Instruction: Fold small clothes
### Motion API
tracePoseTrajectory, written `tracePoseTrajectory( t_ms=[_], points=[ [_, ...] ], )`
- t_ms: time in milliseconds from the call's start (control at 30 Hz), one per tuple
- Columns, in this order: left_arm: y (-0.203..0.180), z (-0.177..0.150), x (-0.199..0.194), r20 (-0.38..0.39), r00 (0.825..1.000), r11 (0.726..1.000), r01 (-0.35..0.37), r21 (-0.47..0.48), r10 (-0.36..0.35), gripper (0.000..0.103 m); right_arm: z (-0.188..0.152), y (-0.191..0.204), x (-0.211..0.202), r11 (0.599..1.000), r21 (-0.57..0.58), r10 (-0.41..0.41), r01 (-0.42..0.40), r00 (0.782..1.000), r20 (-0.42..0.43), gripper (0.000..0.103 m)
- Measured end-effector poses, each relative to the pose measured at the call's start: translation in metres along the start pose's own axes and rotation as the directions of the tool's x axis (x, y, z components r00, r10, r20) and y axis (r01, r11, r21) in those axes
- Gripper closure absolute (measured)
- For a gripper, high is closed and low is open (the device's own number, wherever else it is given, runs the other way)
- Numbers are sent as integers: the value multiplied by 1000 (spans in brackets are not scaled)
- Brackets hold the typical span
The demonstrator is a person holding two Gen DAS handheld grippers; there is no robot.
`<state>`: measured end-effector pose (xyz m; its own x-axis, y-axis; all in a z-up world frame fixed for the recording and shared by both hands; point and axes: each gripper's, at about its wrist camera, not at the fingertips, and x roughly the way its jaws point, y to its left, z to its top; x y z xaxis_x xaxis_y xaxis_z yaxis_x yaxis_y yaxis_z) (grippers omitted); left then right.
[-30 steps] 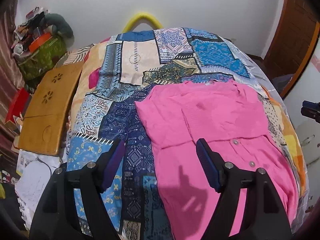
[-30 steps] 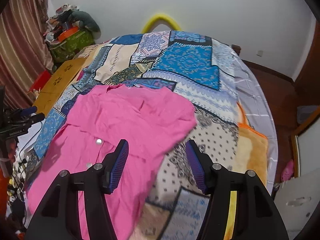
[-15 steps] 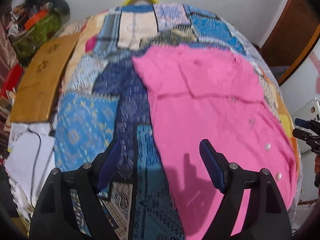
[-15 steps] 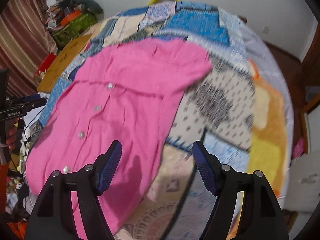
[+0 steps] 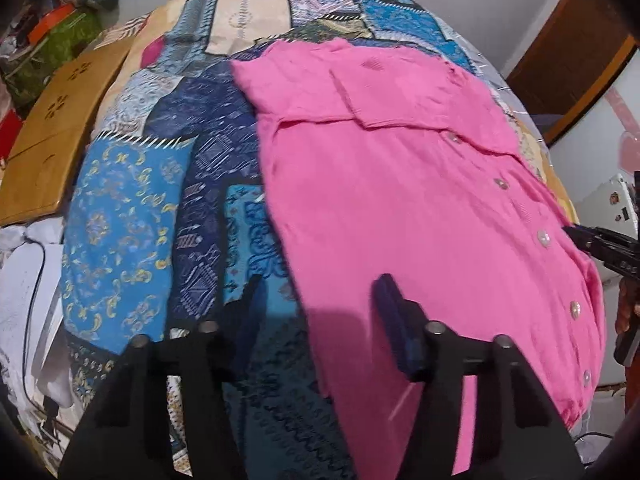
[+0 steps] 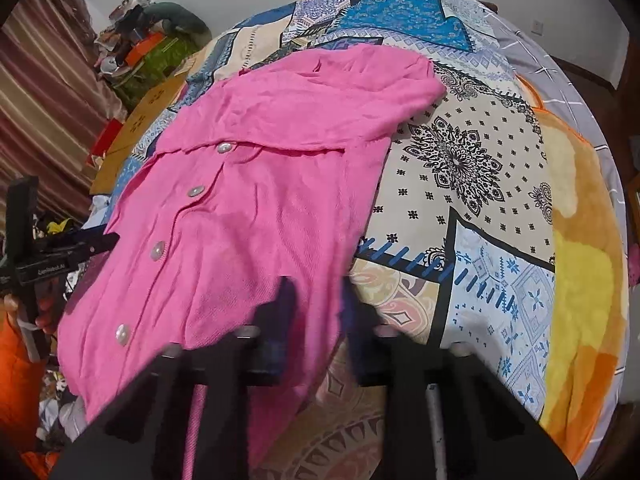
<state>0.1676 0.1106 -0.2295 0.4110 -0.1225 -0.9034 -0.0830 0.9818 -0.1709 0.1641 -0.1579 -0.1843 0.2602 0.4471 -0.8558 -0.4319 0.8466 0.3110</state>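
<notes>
**Pink shirt being pinched at its hem on the patchwork bed**

Pink fabric is filling the middle of both wrist views: a buttoned shirt (image 5: 400, 184) is lying spread flat on a patchwork bedspread (image 5: 120, 216) of blue, cream and black prints, its collar end pointing toward twelve o'clock and its hem toward six.

The left gripper (image 5: 320, 320) is hanging over the shirt's near left edge at about six o'clock in its own view. Its jaws are closing, with the shirt's side edge and a strip of bedspread between them; the pads are not yet pressing the cloth, one blue pad lying over the pink and the other over the blue print.

The right gripper (image 6: 316, 320) is sitting at six o'clock in its view, jaws closing and nearly together, with the shirt's lower right edge gathered between the blurred pads and the cloth bunching up around them.

A row of pale buttons (image 6: 158, 250) is running down the placket, toward eight o'clock in the right view. An orange-yellow blanket (image 6: 580, 260) is lying along the bed's edge at three o'clock there. A wooden board (image 5: 48, 136) is lying beside the bed at nine o'clock in the left view.
</notes>
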Motion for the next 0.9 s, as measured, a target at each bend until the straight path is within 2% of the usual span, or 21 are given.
tracePoseTrajectory(
  t_ms=[67, 167, 233, 433, 533, 733, 900],
  points=[
    [-1, 3, 3, -14, 999, 999, 43, -10, -43, 72, -1, 1, 0, 1000, -15, 4, -3, 1000, 21, 96],
    [5, 11, 5, -37, 993, 990, 104, -90, -108, 96, 2, 4, -2, 999, -53, -10, 12, 999, 46, 98],
    [8, 17, 5, -27, 992, 987, 119, -112, -123, 98, 8, 6, -6, 996, -85, -30, 36, 997, 77, 98],
    [13, 36, 4, 25, 997, 992, 69, -106, -67, 100, 37, -3, -19, 995, -82, -40, 55, 985, 169, 98],
    [10, 47, 0, 72, 997, 998, 33, -55, -29, 101, 52, -10, -18, 993, -79, -67, 84, 979, 190, 99],
    [5, 74, 7, 112, 991, 998, -67, -7, 67, 101, 72, -17, -8, 987, -92, -110, 130, 973, 201, 99],
    [11, 103, 16, 137, 984, 994, -111, -26, 113, 101, 86, -28, 2, 985, -75, -140, 158, 969, 204, 99]
  ],
)
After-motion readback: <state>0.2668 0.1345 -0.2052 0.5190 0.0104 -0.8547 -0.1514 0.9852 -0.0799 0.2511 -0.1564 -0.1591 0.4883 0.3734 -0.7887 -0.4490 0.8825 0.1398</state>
